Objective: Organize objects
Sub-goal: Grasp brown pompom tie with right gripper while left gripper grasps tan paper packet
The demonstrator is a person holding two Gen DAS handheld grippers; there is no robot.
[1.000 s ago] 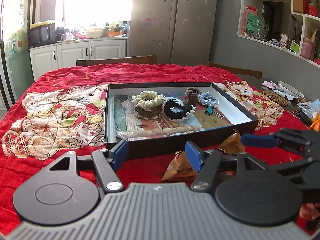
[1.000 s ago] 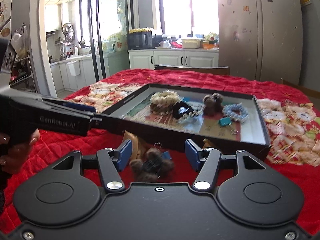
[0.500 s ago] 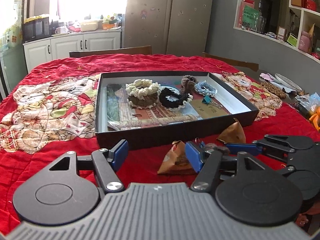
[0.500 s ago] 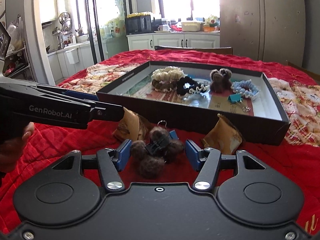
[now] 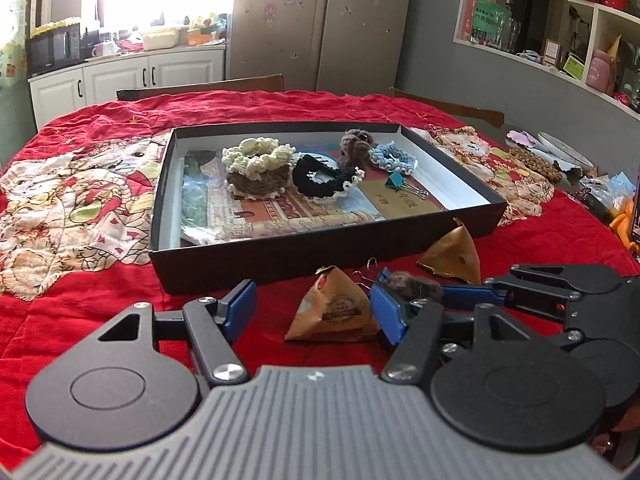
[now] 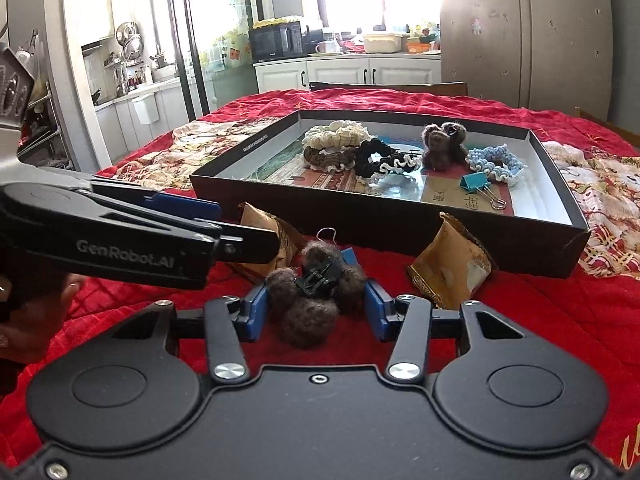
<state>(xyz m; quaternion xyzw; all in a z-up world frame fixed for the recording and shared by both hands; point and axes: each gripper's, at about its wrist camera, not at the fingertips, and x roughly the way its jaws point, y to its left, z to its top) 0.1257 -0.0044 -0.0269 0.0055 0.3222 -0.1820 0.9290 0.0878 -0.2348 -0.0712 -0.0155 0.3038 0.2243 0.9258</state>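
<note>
Low in the left wrist view, the left gripper (image 5: 312, 308) has sunk toward the red quilt (image 5: 100, 300) since a second ago, its jaws still wide apart and holding nothing; a tan triangular packet (image 5: 334, 310) sits between them on the cloth, its tip pointing up. The black tray (image 5: 320, 254) now lies higher and smaller in the frame, and the right gripper (image 5: 416, 284) reaches in from the right edge, around a brown fuzzy hair clip (image 5: 416, 280). At the centre of the right wrist view, that brown fuzzy hair clip (image 6: 316, 288) rests on the quilt just below the tray's near wall; earlier it lay blurred and further off, now it fills the gap between the blue pads (image 6: 254, 310). The right gripper (image 6: 316, 310) is closing, both pads at the fur. The clip's long axis runs across the frame, left to right, black clasp facing up.
</note>
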